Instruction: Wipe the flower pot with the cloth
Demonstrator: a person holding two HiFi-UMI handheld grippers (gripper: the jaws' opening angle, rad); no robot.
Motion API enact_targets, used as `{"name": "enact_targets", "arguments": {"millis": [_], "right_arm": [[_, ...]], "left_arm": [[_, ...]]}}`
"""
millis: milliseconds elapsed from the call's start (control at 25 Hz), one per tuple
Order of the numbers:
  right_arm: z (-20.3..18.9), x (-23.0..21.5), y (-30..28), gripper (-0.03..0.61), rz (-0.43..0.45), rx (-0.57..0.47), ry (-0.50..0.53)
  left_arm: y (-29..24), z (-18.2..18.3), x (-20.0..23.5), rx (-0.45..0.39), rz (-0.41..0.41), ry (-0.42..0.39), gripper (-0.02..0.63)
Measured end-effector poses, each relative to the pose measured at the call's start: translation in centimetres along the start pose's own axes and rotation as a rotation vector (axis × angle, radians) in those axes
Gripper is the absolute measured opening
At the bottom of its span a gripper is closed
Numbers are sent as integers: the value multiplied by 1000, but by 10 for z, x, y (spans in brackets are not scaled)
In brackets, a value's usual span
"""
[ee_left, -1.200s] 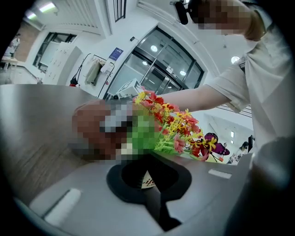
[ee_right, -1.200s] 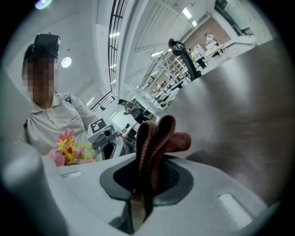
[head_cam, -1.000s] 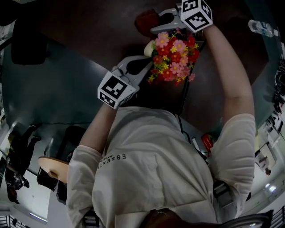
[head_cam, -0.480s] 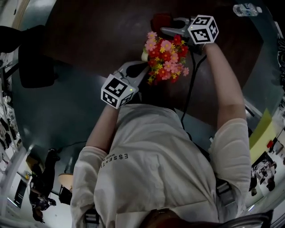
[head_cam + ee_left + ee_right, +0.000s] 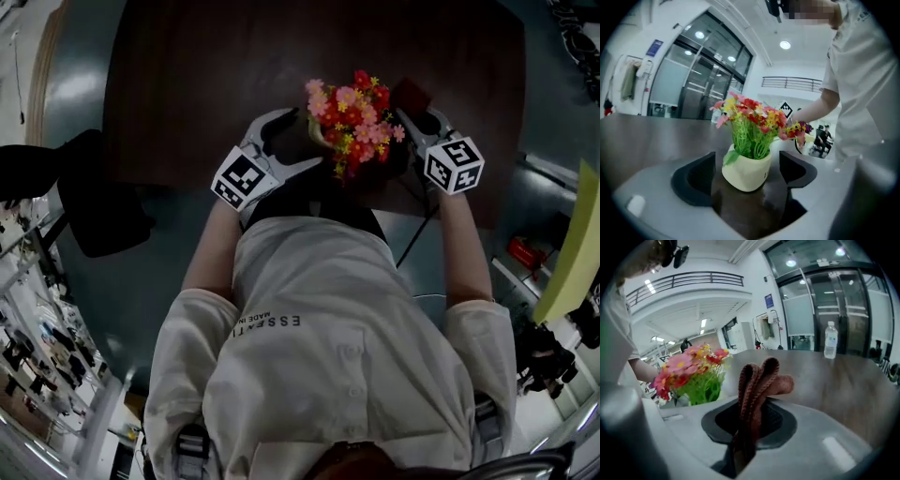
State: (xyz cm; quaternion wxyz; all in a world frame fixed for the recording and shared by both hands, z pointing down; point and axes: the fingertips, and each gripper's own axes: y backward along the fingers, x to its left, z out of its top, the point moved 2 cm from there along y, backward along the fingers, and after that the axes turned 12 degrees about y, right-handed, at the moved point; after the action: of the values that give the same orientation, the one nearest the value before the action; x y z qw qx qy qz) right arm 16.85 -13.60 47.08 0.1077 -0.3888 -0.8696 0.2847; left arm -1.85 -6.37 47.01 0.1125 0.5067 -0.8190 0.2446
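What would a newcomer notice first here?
The bright pink and red flowers in a cream pot stand out on the dark table, near the edge by the person. The left gripper has just been opening its jaws, which stand either side of the pot without touching it. The right gripper, right of the flowers, is shut on a reddish-brown cloth.

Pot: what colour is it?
The pot is plain cream, with no pattern. It shows best in the left gripper view.
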Motion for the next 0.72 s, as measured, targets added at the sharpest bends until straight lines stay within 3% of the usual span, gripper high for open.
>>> {"name": "enact_targets", "arguments": {"millis": [160, 240, 480, 720], "right_arm": [[-40, 48, 26, 49, -29, -49, -136], [-51, 70, 31, 49, -16, -43, -151], [-51, 103, 23, 49, 16, -30, -148], [-54, 98, 16, 49, -5, -14, -159]], "left_arm": [[-20, -20, -1, 143, -132, -205, 533], [-28, -18, -2, 140, -170, -231, 565], [-50, -7, 3, 119, -243, -265, 568], [-61, -29, 5, 231, -293, -317, 568]]}}
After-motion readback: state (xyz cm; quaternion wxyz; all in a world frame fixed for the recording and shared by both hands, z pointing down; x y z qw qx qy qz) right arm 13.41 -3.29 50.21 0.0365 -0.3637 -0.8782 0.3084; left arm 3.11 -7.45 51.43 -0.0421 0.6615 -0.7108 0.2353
